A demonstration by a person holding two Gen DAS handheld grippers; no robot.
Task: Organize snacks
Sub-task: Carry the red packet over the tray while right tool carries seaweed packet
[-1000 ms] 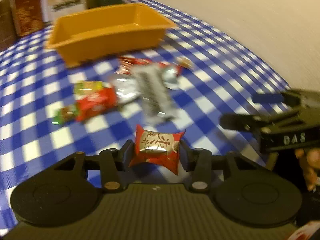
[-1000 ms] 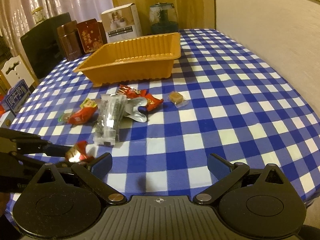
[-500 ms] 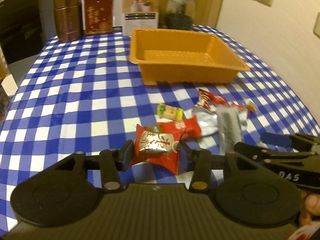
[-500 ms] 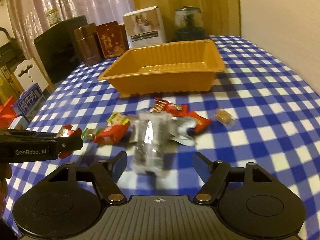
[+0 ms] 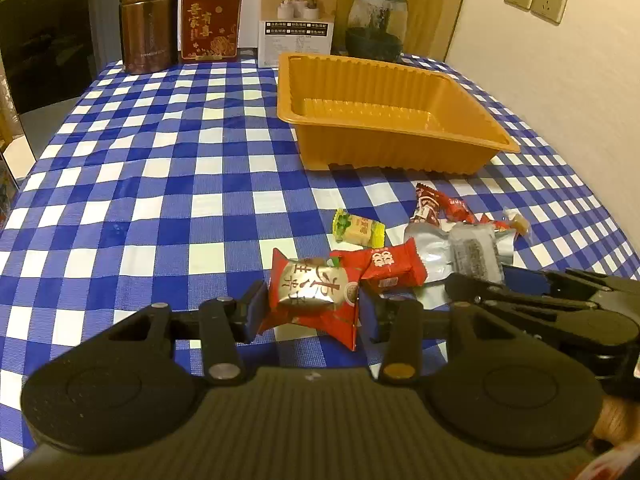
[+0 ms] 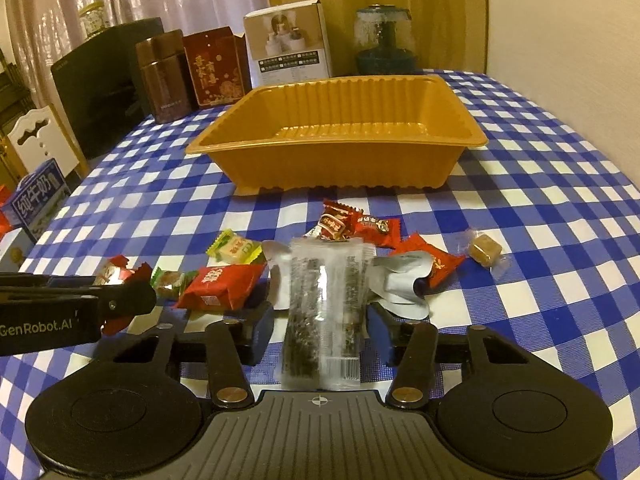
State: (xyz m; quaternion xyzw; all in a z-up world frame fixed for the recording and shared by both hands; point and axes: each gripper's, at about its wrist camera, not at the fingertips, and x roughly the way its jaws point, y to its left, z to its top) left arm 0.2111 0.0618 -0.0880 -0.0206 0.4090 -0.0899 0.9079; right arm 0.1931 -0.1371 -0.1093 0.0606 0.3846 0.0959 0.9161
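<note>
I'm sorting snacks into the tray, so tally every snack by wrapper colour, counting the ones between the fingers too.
Red snacks: 5
Green snacks: 2
Silver snack: 1
Clear snacks: 2
Total: 10
</note>
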